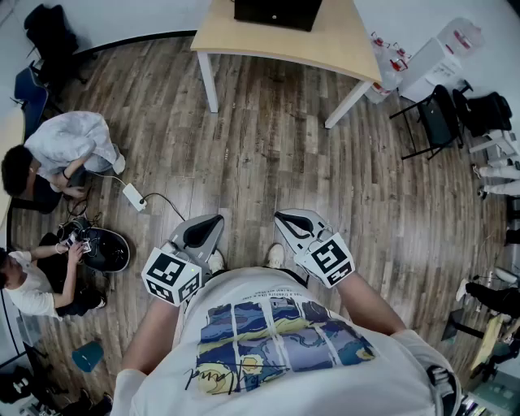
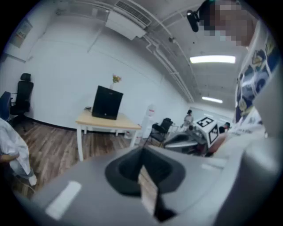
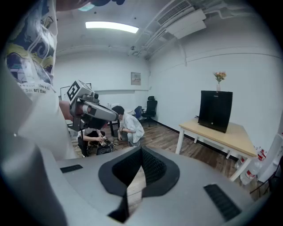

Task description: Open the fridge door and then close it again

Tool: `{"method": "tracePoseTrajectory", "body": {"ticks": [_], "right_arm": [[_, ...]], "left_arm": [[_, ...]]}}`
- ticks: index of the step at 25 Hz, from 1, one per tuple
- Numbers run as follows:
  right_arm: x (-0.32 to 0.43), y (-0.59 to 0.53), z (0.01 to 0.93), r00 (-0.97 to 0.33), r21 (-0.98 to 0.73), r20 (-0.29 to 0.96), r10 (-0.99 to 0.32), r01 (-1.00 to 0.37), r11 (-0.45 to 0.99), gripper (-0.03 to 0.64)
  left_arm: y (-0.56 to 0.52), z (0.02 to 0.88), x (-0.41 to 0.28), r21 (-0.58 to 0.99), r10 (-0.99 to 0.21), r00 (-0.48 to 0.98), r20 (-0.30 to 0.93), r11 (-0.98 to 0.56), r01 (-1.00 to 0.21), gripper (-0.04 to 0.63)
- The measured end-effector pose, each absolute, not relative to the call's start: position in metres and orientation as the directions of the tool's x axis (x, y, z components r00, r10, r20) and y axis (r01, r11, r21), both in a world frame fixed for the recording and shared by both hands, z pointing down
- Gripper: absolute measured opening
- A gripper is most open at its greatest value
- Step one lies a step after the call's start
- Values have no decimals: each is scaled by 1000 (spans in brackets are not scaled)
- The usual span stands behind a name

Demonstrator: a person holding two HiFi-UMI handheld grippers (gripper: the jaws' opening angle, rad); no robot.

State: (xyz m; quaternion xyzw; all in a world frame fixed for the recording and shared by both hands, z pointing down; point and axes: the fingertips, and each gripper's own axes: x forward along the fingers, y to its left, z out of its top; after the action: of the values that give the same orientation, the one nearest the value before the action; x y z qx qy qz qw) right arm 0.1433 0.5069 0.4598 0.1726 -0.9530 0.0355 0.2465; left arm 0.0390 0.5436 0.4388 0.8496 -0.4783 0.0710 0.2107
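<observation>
Head view: you're standing mid-room with both claws at your waist, aimed ahead and a bit down at the wood floor (image 1: 268, 154). The left gripper (image 1: 210, 223) and right gripper (image 1: 286, 218) sit side by side, touching nothing. The only fridge candidate I see is the black box (image 1: 276, 10) on the table (image 1: 244, 36) at the top edge, straight ahead and well apart from both claws. My read: the door isn't touched yet, so the step in hand is the approach. Walk up, square yourself to the box front, and find the handle side before committing a claw.

Left gripper view: the left gripper (image 2: 142, 152) is clenched tip to tip with nothing between the jaws. The black box (image 2: 107, 102) sits far off, up and left of the jaw line. I can't make out a door seam or handle from here. Spread the jaws before you reach, not at the door.

Right gripper view: the right gripper (image 3: 141, 150) also has its tips together and is empty. The black box (image 3: 216, 110) is off to the right, far away. People (image 3: 126, 126) crouch on the floor to the left, and they look clear of your line to the table.
</observation>
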Motion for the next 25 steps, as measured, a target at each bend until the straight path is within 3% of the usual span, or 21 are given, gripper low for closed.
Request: {"method": "tracePoseTrajectory", "body": {"ticks": [11,20,25], "right_arm": [[2,545,484,-803,-12,510,-308,-365,931,12],[8,492,483,-782,-45,477,-401,-477,878,17],[-12,413,484,-813,-77,429,-393,-467,881,15]], "left_arm": [[583,464,-98,307,-754,566,335,-480,-822,8],[522,470,-93,321,-710,635,305,-552,-770,8],[452,463,-109,282,-722,600,344,-530,-800,8]]}}
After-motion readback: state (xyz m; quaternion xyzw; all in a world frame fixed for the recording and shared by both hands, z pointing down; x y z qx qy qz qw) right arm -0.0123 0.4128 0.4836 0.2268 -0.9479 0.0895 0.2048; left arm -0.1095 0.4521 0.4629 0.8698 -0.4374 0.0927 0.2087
